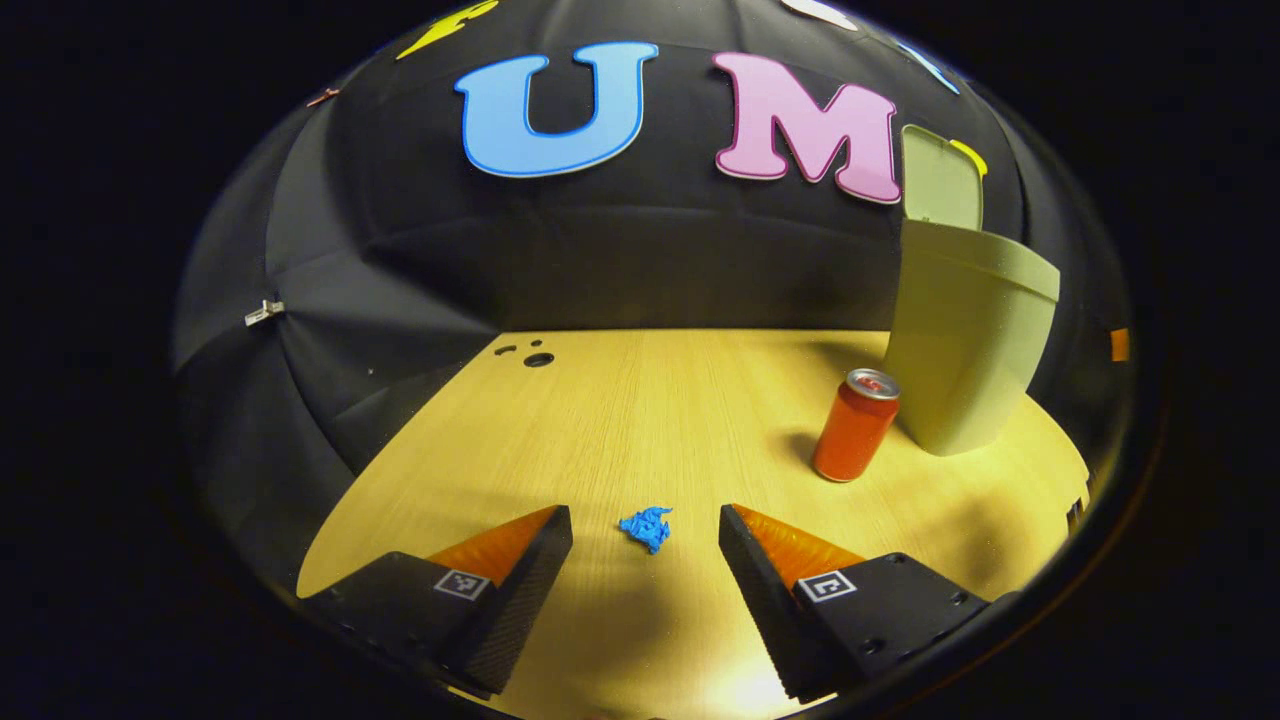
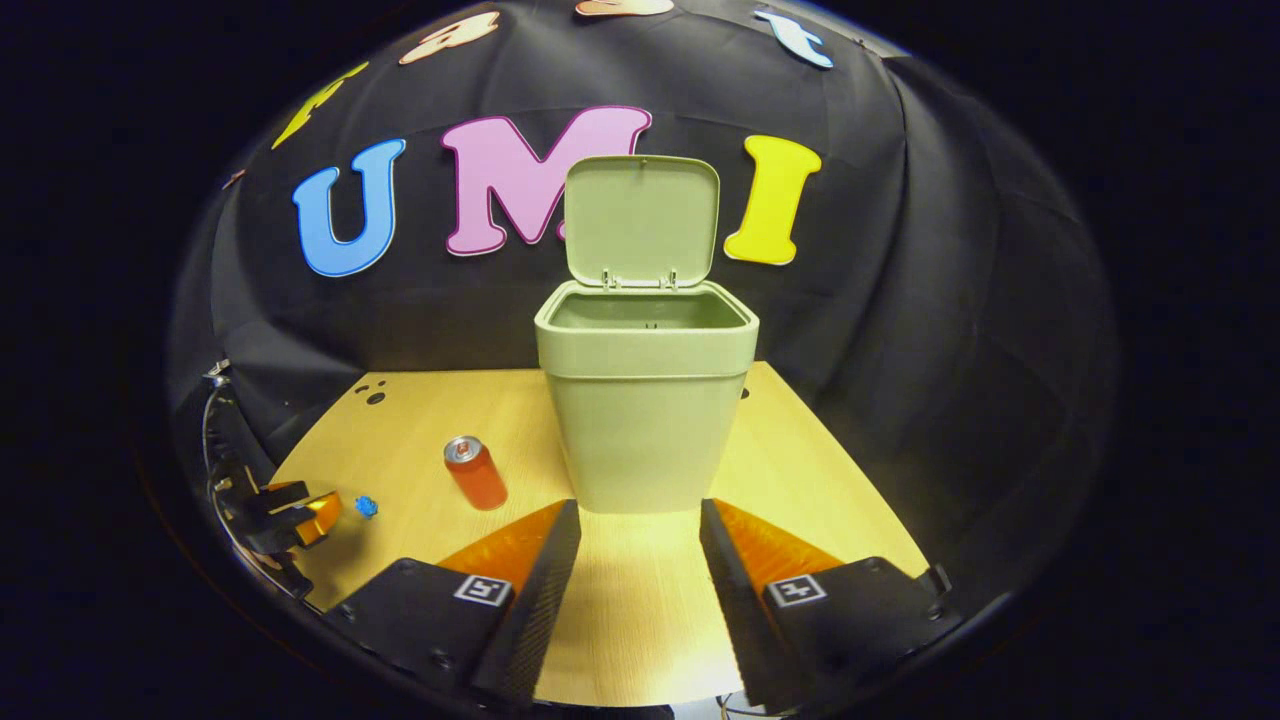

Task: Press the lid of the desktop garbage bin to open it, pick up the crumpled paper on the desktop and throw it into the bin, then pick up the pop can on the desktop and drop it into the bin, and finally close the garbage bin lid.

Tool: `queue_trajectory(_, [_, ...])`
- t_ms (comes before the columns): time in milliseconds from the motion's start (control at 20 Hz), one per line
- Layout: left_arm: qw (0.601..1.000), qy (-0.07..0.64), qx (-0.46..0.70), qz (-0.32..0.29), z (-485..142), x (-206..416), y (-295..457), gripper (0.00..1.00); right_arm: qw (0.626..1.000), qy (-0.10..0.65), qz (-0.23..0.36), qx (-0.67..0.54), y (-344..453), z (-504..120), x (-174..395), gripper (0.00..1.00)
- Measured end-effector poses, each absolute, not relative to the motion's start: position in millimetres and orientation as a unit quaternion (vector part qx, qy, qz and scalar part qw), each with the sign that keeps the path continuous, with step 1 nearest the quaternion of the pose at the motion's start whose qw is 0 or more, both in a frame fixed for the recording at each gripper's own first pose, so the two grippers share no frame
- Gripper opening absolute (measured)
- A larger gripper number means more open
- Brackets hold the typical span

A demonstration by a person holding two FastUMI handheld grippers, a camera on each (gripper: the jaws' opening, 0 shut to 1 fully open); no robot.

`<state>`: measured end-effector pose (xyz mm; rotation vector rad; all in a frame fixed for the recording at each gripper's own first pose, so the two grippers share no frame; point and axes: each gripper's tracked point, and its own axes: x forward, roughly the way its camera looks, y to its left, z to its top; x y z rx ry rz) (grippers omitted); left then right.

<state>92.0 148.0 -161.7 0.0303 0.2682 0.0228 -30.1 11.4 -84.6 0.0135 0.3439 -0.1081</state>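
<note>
Left gripper (image 1: 646, 530) has its fingers spread wide, with the small blue crumpled paper (image 1: 647, 527) on the wooden desktop (image 1: 600, 420) between the tips. Grabbing it looks like the step now: move closer, then squeeze. Right gripper (image 2: 640, 525), also open, faces the green plastic bin (image 2: 645, 400); its view shows inside the bin under the raised lid (image 2: 642, 220). An orange pop can (image 1: 855, 425) stands beside the bin.
</note>
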Motion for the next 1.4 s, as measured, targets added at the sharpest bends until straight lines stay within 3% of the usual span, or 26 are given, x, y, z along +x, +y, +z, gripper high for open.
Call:
queue_trajectory(200, [0.987, 0.160, -0.007, 0.014, -182.8, 116.7, 147.6, 0.96, 0.982, 0.183, -0.055, -0.007, 9.0, -90.7, -41.8, 0.89])
queue_trajectory(250, [0.986, 0.166, -0.014, 0.016, -187.8, 121.9, 148.2, 0.96, 0.981, 0.184, -0.058, -0.009, 7.5, -94.5, -42.7, 1.00])
queue_trajectory(900, [0.977, 0.209, 0.013, 0.030, -235.4, 157.3, 152.8, 0.96, 0.976, 0.213, -0.050, -0.006, 17.2, -115.3, -50.2, 0.99])
queue_trajectory(1100, [0.978, 0.209, 0.008, 0.028, -237.8, 159.5, 146.7, 0.84, 0.975, 0.214, -0.054, -0.008, 16.3, -120.1, -50.7, 0.99])
queue_trajectory(1200, [0.978, 0.208, 0.007, 0.027, -238.3, 159.4, 142.4, 0.72, 0.975, 0.217, -0.051, -0.004, 16.5, -122.7, -51.5, 0.99])
queue_trajectory(1350, [0.979, 0.203, 0.017, 0.028, -239.8, 158.4, 140.4, 0.42, 0.974, 0.219, -0.051, -0.005, 13.3, -125.5, -53.4, 0.99])
queue_trajectory(1400, [0.978, 0.205, 0.019, 0.027, -240.0, 157.4, 138.9, 0.43, 0.974, 0.219, -0.051, -0.005, 11.7, -126.9, -53.6, 0.99])
